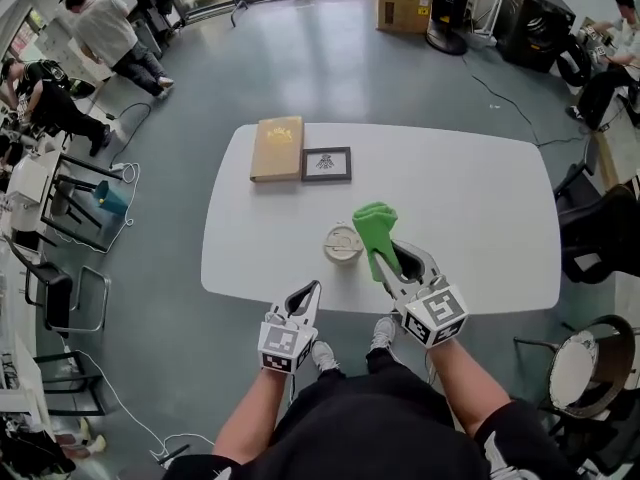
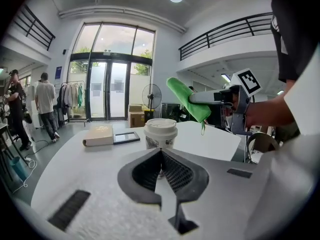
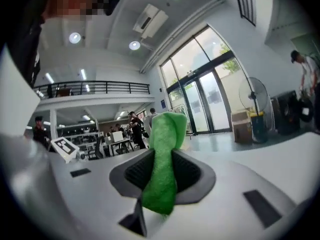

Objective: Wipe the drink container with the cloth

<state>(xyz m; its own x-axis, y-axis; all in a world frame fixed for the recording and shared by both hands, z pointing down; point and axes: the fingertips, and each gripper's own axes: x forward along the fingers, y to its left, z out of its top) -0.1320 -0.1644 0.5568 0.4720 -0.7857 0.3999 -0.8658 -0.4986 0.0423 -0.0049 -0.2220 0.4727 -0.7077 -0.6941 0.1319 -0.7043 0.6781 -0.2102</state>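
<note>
A white lidded paper cup (image 1: 343, 243) stands on the white table (image 1: 480, 218), near its front edge. To the cup's right my right gripper (image 1: 392, 261) is shut on a green cloth (image 1: 374, 230), which sticks up out of the jaws and is bunched above them. The right gripper view shows the cloth (image 3: 162, 169) pinched between the two jaws of that gripper (image 3: 162, 154). My left gripper (image 1: 311, 290) is shut and empty, just short of the table's front edge, pointing at the cup (image 2: 160, 132). In the left gripper view the cloth (image 2: 189, 100) hangs right of the cup.
A tan book (image 1: 277, 148) and a small dark picture frame (image 1: 327, 164) lie at the table's far left. Chairs (image 1: 600, 230) stand to the right, racks and people (image 1: 110, 30) to the left, and cardboard boxes (image 1: 404, 4) at the back.
</note>
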